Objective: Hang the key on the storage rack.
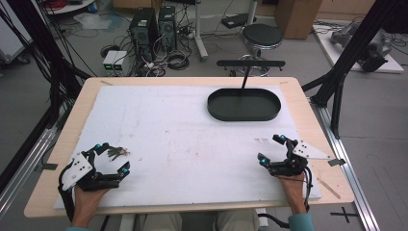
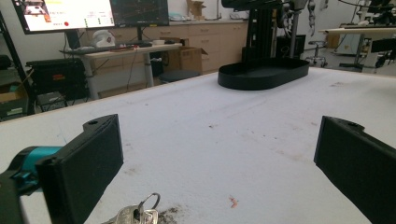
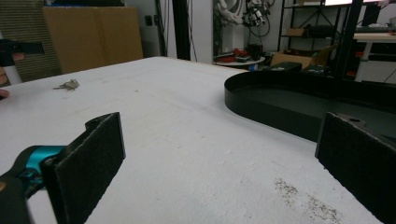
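Left tongs (image 1: 113, 159): we see them spread wide near the worktop's near left corner, gripping nothing; a bunch of keys (image 1: 118, 153) lies between the jaws, closer to the far one, and we cannot tell whether it touches.
Right tongs (image 1: 272, 149): spread wide as well, empty, resting near the near right edge, well apart from the left pair.
Left gripper view: we get the keys (image 2: 135, 215) up close at the bottom, just inside the left jaw, with a ring standing up; ahead of the tongs (image 2: 219, 163) sits the black oval tray (image 2: 261, 74).
Right gripper view: here the tongs (image 3: 219, 163) face the tray (image 3: 266, 109) close ahead on the right, and the keys (image 3: 69, 84) show small and far off to the left.
Worktop (image 1: 72, 125): wooden, covered by a white sheet (image 1: 183, 139) with faint stains and dark specks.
Room: from the high view we see computer towers (image 1: 153, 29), cables and a round stool (image 1: 262, 36) on the floor beyond the worktop; the left gripper view adds monitors (image 2: 88, 11) and cabinets.
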{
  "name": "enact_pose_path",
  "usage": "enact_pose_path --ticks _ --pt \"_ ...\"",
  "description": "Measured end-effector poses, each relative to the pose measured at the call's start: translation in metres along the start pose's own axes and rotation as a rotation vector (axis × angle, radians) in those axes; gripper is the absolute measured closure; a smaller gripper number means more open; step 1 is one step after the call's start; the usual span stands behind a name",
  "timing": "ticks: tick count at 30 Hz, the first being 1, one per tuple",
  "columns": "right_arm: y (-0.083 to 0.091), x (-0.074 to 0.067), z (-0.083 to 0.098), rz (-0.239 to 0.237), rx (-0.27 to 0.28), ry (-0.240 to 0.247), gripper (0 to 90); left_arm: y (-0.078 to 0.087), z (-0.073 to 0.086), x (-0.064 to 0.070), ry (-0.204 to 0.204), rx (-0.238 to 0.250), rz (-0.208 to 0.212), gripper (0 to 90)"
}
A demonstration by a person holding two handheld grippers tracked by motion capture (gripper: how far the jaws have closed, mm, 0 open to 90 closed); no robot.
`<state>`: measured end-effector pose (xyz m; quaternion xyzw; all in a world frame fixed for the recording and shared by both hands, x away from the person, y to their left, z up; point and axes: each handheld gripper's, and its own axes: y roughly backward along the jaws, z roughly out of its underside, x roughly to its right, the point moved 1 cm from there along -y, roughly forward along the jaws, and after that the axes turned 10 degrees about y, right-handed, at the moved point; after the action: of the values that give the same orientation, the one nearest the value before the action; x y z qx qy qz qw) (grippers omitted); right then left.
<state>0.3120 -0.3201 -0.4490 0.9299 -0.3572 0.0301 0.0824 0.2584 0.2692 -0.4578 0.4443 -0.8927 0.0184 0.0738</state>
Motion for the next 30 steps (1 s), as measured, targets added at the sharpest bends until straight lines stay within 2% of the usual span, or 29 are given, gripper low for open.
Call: enact_pose_path --ticks 9,11,18,19,22,26,27,30 --pt "0.000 -0.002 0.000 0.010 -0.007 0.015 0.6 -0.001 0.000 0.000 0.005 -0.014 -0.003 1.7" --pt "0.000 -0.003 0.000 0.015 -0.005 0.034 0.7 -0.002 -0.001 -0.001 0.011 -0.015 -0.004 1.7" --pt "0.000 -0.003 0.000 0.011 -0.006 0.021 0.6 -0.001 -0.001 -0.005 0.041 -0.008 0.011 1.7" --pt "0.000 -0.003 0.000 0.012 -0.005 0.020 0.6 0.000 -0.002 -0.006 0.034 -0.008 0.006 1.7" --pt "0.000 -0.003 0.000 0.010 -0.005 0.021 0.6 0.000 -0.007 -0.009 0.045 -0.005 0.010 1.7" --pt "0.000 -0.002 0.000 0.011 -0.006 0.021 0.6 -0.003 -0.020 -0.015 0.007 -0.065 0.017 1.7" --pt "0.000 -0.002 0.000 0.011 -0.006 0.021 0.6 -0.003 -0.025 -0.017 -0.003 -0.091 0.018 1.7" --pt "0.000 -0.002 0.000 0.011 -0.006 0.016 0.6 -0.007 -0.039 -0.024 -0.004 -0.184 0.060 1.7"
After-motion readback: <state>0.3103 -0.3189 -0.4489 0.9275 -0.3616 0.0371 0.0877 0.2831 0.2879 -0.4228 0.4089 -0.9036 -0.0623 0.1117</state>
